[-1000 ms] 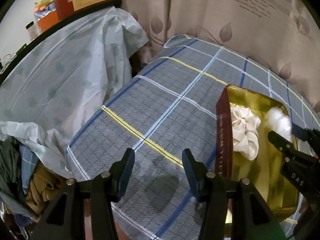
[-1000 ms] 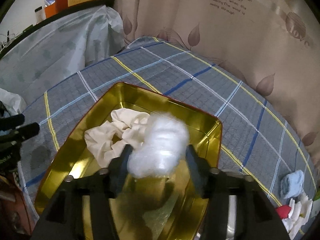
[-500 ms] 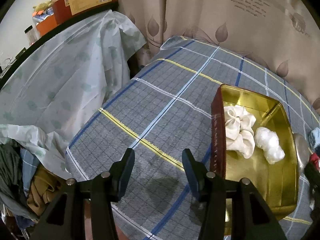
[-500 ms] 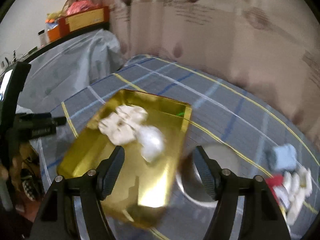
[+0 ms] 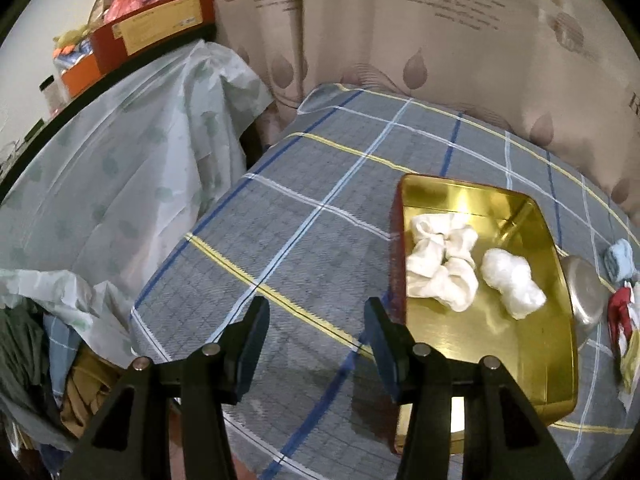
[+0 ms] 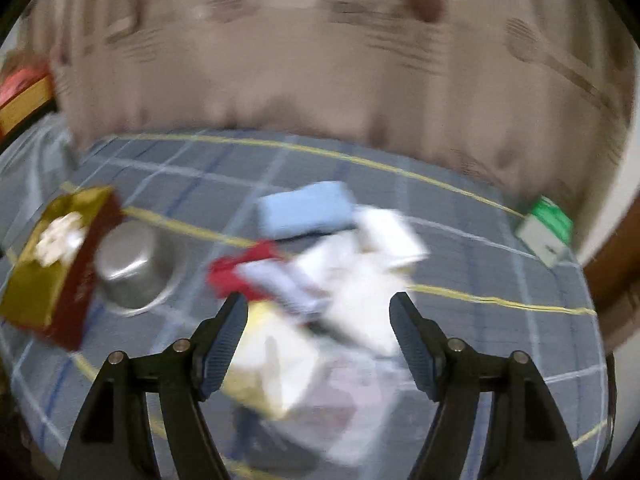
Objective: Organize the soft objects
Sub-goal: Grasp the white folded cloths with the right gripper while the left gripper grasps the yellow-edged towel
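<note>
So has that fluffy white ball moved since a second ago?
Yes. The fluffy white ball was between the right gripper fingers above the gold tin; it now lies inside beside the cream cloth, and the empty jaws have just been opening.

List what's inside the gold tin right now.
Inside the gold tin: a cream scrunchie and a white cotton wad, side by side. The rest of the floor shows bare. Anything under those two is hidden.

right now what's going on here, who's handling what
A person is sorting soft things into a gold tin with two handheld grippers. A cream scrunchie and a white cotton wad already lie in it. The right gripper, empty with jaws that have just been opening, is over the blurred pile of cloths beside a steel bowl. The left gripper hovers open and empty.
</note>
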Motion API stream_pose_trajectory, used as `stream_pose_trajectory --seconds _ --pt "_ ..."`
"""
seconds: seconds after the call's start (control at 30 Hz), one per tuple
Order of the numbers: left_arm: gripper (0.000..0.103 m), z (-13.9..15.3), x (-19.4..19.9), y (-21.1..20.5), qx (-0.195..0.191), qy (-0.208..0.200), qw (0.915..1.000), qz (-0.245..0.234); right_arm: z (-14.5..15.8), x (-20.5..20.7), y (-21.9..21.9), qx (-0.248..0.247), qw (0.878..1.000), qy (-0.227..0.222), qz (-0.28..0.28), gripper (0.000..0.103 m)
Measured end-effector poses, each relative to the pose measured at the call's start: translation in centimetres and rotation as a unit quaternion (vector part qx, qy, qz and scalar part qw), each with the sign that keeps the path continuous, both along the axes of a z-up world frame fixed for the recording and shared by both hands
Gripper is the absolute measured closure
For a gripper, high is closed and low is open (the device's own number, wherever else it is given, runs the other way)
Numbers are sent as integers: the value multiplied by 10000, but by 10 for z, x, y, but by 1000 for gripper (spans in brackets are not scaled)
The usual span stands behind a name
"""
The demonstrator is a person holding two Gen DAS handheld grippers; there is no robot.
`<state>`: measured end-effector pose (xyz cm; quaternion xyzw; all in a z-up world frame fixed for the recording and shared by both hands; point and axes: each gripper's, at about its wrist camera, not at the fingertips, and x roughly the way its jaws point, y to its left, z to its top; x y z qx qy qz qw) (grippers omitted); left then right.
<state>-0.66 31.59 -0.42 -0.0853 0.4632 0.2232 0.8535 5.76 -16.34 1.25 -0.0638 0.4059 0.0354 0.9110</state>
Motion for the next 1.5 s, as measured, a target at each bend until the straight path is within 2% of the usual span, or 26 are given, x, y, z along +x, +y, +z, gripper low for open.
stream_pose_trajectory --seconds 0.13,0.23,0.53,0.73,0.8,1.1,1.33,1.5 --pt "53 6 2 -12 39 -13 9999 -108 2 26 -40 110 9998 -72 -167 32" --pt "53 13 2 -26 5 -9 9996 -280 -3 50 -51 132 9998 -47 -123 32" --pt "53 28 14 -83 114 123 9955 -937 -36 92 -46 167 9994 274 128 33" --pt "53 31 30 -126 58 194 9898 -1408 -52 105 -39 71 9985 403 367 53" --pt "53 28 35 -139 54 232 9877 -1548 -56 104 -40 79 9986 377 374 65" --pt "53 13 53 -213 113 417 9701 -2390 -43 83 -55 746 9960 190 460 79" --pt "53 3 52 -261 130 526 9570 -2851 -30 55 -53 1095 9908 120 786 79" --pt "53 2 48 -274 125 570 9527 -2982 -23 46 -53 1162 9902 24 777 76"
